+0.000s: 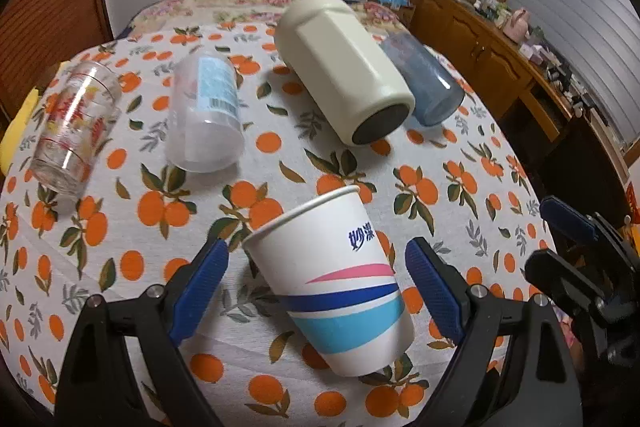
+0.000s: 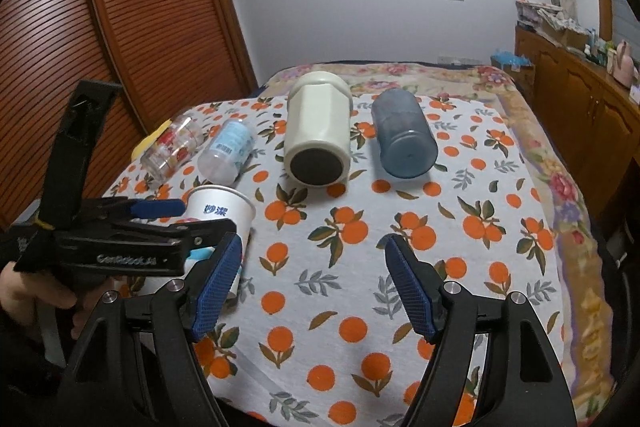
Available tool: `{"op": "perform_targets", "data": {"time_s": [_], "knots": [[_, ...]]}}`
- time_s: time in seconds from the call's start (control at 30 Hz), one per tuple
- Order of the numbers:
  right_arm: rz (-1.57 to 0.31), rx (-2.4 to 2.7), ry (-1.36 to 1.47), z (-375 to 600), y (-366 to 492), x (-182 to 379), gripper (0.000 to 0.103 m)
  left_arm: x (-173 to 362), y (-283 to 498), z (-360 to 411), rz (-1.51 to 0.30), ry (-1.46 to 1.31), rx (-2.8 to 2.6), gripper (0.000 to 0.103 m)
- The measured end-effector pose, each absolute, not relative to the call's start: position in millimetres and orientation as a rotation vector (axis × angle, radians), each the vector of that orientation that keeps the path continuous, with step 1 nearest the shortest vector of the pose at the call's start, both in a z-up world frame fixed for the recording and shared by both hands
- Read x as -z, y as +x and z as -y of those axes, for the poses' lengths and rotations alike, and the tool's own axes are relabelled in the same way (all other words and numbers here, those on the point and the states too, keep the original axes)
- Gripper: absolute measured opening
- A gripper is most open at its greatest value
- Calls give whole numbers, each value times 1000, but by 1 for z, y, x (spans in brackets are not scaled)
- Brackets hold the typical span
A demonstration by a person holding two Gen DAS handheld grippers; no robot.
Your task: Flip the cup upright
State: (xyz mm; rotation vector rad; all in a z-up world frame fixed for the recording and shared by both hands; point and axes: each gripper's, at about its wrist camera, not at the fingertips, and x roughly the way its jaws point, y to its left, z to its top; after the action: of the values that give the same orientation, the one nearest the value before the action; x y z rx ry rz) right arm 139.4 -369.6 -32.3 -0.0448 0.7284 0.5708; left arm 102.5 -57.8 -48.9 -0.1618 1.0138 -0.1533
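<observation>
A white paper cup [image 1: 340,287] with blue and pink stripes stands upright on the orange-print tablecloth [image 1: 280,155], leaning slightly in the fisheye. My left gripper [image 1: 316,291] is open, its blue fingers on either side of the cup with gaps on both sides. In the right wrist view the cup [image 2: 220,211] sits at the left, partly hidden behind the left gripper [image 2: 168,223]. My right gripper [image 2: 314,285] is open and empty over the cloth, to the right of the cup.
Several cups lie on their sides behind: a printed glass [image 1: 72,131], a frosted plastic cup [image 1: 208,115], a cream tumbler [image 1: 344,75] and a blue cup [image 1: 424,83]. A wooden cabinet [image 1: 500,59] stands on the right and a slatted wooden door [image 2: 120,27] on the left.
</observation>
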Motion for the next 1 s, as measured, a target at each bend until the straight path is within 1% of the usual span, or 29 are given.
{"op": "perform_targets", "data": {"time_s": [0.53, 0.6, 0.63, 0.7, 0.8, 1.0], "knots": [[-740, -579, -29, 371, 138, 38, 76, 66, 122, 38, -1174, -307, 207, 90], [-741, -581, -29, 371, 138, 39, 76, 65, 122, 36, -1175, -316, 218, 82], [-743, -581, -28, 370, 138, 40, 76, 64, 123, 36, -1174, -316, 221, 80], [-747, -582, -26, 370, 139, 41, 76, 62, 122, 36, -1162, -322, 232, 68], [-755, -582, -24, 369, 140, 44, 76, 53, 119, 35, -1102, -292, 234, 65], [-769, -579, -27, 367, 142, 50, 76, 29, 111, 47, -945, -122, 221, 66]]}}
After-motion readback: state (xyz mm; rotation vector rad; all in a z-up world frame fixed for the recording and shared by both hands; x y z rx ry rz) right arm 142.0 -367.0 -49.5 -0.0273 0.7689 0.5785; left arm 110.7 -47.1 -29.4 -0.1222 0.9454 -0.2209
